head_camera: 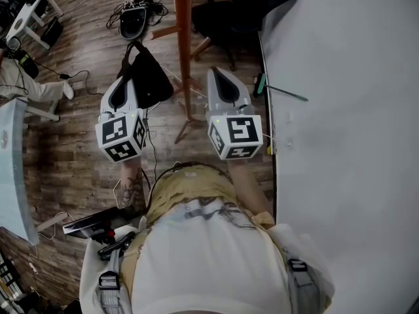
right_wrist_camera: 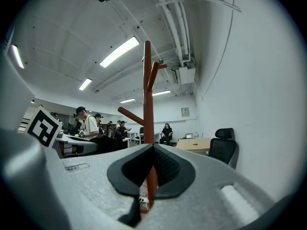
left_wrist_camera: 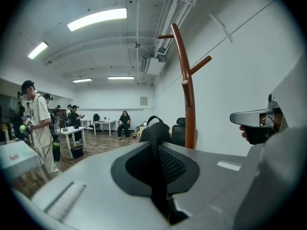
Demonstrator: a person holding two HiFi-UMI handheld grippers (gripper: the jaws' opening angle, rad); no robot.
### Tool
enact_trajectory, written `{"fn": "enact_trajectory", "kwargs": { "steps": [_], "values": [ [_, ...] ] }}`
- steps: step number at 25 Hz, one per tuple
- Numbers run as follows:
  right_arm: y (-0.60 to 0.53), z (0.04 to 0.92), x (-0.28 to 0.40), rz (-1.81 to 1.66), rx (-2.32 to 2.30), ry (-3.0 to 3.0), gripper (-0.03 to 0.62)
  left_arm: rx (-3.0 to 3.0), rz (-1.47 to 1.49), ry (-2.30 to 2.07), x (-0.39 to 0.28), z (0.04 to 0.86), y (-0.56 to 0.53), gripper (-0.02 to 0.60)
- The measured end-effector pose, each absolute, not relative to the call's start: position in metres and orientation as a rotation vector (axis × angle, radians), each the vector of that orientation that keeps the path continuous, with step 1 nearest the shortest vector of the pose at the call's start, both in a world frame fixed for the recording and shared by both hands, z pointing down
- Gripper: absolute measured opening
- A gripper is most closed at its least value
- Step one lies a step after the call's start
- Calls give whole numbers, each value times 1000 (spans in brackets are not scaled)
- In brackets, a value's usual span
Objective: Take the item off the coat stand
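White wall (head_camera: 347, 110) is seen along the right side and wood floor (head_camera: 78, 51) fills the rest of the head view. A red-brown wooden coat stand (head_camera: 185, 51) is placed upright on the floor close to the wall, and its pegs are seen bare in both gripper views. A person's torso in a light shirt (head_camera: 203, 254) is seen at the bottom of the head view, with one gripper held out on each side of the stand pole.

The left gripper (head_camera: 126, 84) is clenched, its jaws pressed together on a black strap (left_wrist_camera: 154, 176). The right gripper (head_camera: 221, 77) is held near the wall side; its jaws are parted by a narrow gap with nothing gripped, and the stand pole is only seen through that gap from a distance.

A black office chair (head_camera: 229, 12) is placed behind the stand. The task item, a black bag (head_camera: 149, 78), is hung from the left gripper by its strap, just left of the pole and clear of the pegs. A tangle of cables (head_camera: 137, 8) is seen on the floor farther back.
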State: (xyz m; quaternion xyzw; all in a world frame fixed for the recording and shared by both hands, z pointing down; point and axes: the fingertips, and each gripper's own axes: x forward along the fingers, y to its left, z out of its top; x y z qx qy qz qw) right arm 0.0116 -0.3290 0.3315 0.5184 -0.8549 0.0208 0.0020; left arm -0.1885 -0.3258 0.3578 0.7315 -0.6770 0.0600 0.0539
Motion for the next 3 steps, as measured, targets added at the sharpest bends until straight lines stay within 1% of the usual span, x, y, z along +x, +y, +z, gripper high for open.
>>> {"fn": "enact_trajectory", "kwargs": {
  "steps": [3],
  "values": [
    [-331, 332, 13, 69, 1626, -2682, -2, 2220, 187, -2056, -189, 359, -327, 8]
  ]
}}
